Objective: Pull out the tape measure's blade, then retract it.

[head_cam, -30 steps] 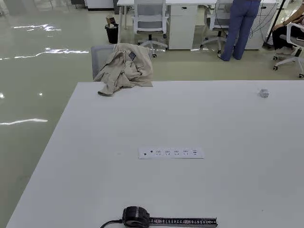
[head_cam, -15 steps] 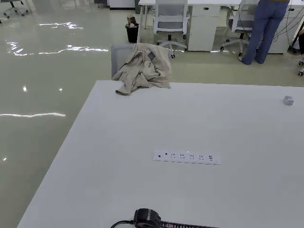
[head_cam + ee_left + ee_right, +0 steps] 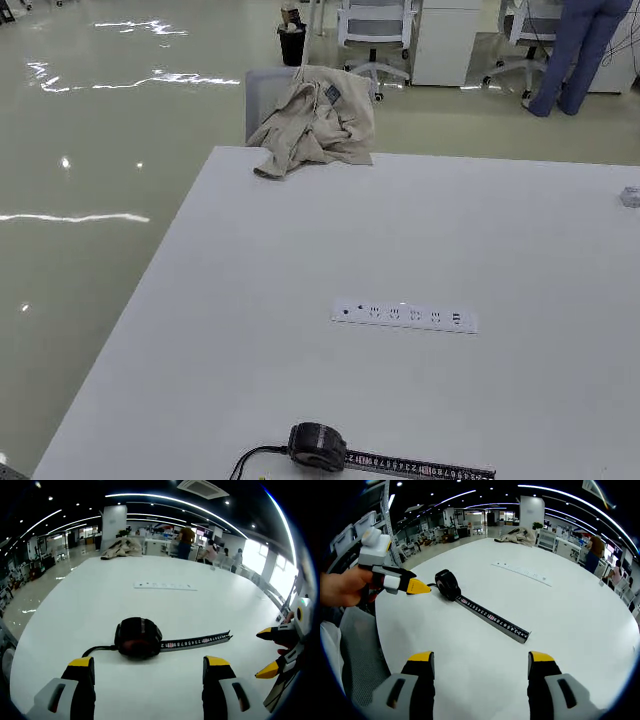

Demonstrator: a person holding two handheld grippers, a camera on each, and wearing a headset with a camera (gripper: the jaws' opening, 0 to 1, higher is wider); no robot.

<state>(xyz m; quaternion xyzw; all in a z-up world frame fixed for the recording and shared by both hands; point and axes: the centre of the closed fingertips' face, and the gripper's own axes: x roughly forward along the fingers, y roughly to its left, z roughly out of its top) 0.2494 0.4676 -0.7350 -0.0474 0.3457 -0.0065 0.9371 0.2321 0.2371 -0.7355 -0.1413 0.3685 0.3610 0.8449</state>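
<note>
A black tape measure [image 3: 317, 446] lies near the table's front edge, its blade [image 3: 420, 468] drawn out a short way to the right and flat on the white table [image 3: 250, 300]. In the left gripper view the case [image 3: 138, 637] sits just ahead of my left gripper [image 3: 150, 662], which is open and holds nothing. The blade [image 3: 197, 641] runs right toward my right gripper [image 3: 267, 651]. In the right gripper view my right gripper [image 3: 480, 657] is open, short of the blade [image 3: 492, 617]. The case [image 3: 447, 584] lies beside the left gripper's yellow fingertip [image 3: 417, 586].
A white power strip [image 3: 404, 316] lies flat mid-table. A beige jacket [image 3: 315, 120] hangs over a chair at the far edge. A small clear object [image 3: 629, 196] sits at the far right. A person [image 3: 580, 50] stands by desks beyond.
The head view has shifted, so the table sits differently in frame. The tape measure and its drawn-out blade lie as before.
</note>
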